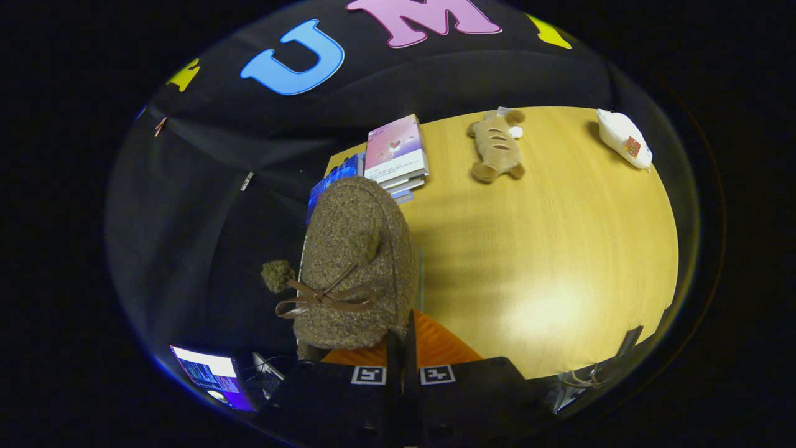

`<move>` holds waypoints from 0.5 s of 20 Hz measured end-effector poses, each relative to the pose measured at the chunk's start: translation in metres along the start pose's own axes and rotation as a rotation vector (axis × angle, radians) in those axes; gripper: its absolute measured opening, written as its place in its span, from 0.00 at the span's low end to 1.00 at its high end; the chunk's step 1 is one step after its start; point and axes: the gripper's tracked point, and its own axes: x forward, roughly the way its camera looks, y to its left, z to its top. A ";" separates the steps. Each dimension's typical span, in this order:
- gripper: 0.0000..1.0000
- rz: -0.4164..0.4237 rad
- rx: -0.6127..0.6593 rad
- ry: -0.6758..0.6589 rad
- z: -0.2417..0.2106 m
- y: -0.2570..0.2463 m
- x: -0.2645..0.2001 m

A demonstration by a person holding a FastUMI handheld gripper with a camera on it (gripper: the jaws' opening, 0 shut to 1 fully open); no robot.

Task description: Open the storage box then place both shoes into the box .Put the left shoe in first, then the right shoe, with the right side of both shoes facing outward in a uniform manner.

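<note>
There, a fuzzy brown shoe hung just ahead of the tool, its toe pointing away toward the far side of the booth and its rear edge down at the fingers. A thin brown ribbon bow crossed its upper, and two small pompoms sat by it, one sticking out to the side, the other on the upper itself. The tool's fingers were pressed close together, with hardly any gap between them, and they appeared to pinch the shoe's rear edge, though the contact itself was hard to make out. The shoe hung over the near corner of the wooden surface. Something orange and ribbed showed just behind the fingers, beneath the shoe. Beyond the shoe, a stack of books lay at the surface's far corner. Farther along the far edge lay a plush toy, and well apart from it a white packet. Off the surface, down beside the tool, a lit screen glowed.
</note>
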 end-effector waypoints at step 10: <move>0.05 -0.098 -0.053 0.087 -0.011 0.057 0.066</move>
